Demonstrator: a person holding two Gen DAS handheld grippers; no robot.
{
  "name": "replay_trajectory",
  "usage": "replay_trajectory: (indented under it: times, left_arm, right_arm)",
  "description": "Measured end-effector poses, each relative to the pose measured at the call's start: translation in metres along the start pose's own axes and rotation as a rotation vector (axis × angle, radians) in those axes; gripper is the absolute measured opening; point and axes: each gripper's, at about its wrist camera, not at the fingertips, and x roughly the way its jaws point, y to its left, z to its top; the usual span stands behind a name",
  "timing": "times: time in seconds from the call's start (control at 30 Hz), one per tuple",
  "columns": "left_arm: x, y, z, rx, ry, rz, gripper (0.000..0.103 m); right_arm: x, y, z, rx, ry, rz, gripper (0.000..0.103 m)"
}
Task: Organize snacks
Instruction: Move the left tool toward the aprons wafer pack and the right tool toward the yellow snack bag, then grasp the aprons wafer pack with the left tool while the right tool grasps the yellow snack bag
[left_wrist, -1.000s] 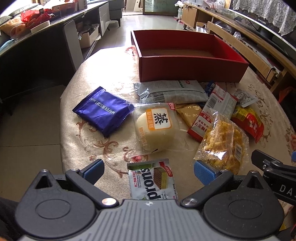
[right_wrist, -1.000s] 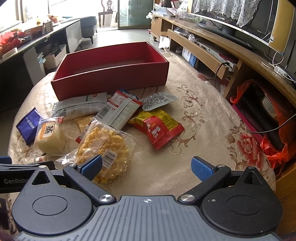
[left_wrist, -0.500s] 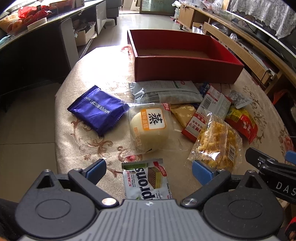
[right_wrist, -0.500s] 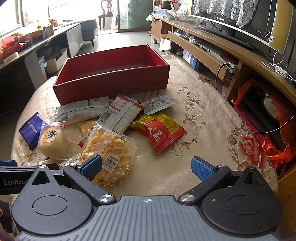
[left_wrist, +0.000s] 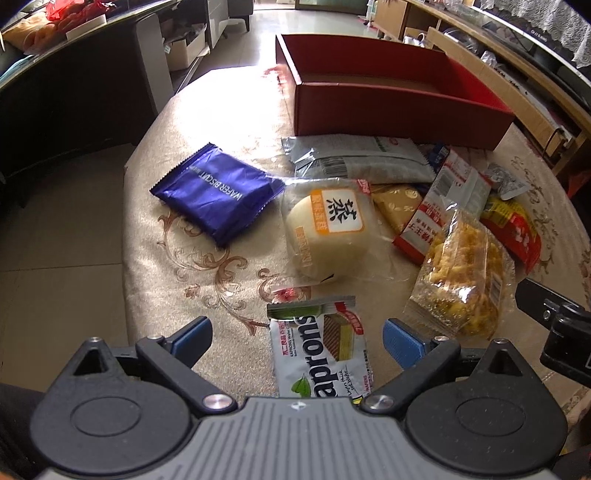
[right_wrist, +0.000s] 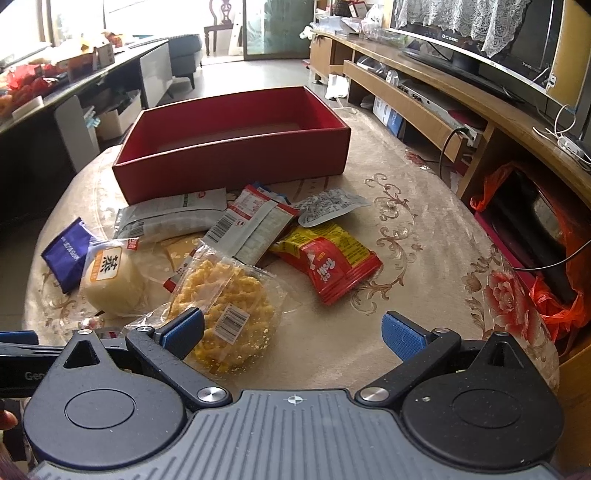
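Observation:
Several snack packs lie on a round cloth-covered table before an open red box. In the left wrist view I see a blue wafer biscuit pack, a wrapped steamed bun, a clear bag of yellow snacks and a white wafer pack. My left gripper hangs open just above the white wafer pack, apart from it. My right gripper is open over bare cloth, its left finger next to the yellow snack bag. A red-yellow pack lies beyond.
A grey foil pack, a barcode pack and a small silver sachet lie by the box. A TV bench runs along the right; a red plastic bag sits beside the table. The table edge drops to tiled floor on the left.
The left wrist view has shifted a little to the right and closer to the white wafer pack; the right wrist view has tilted up slightly. No snack has moved.

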Motion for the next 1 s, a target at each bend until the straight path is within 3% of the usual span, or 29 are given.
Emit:
replay_trajectory:
  times: [0.87, 1.0]
  left_arm:
    - [0.028, -0.01, -0.005, -0.007, 0.059, 0.044, 0.096]
    - [0.027, -0.008, -0.006, -0.004, 0.06, 0.039, 0.092]
  right_arm:
    - [0.007, -0.003, 0.005, 0.013, 0.023, 0.019, 0.103]
    - [0.008, -0.005, 0.006, 0.016, 0.027, 0.015, 0.103]
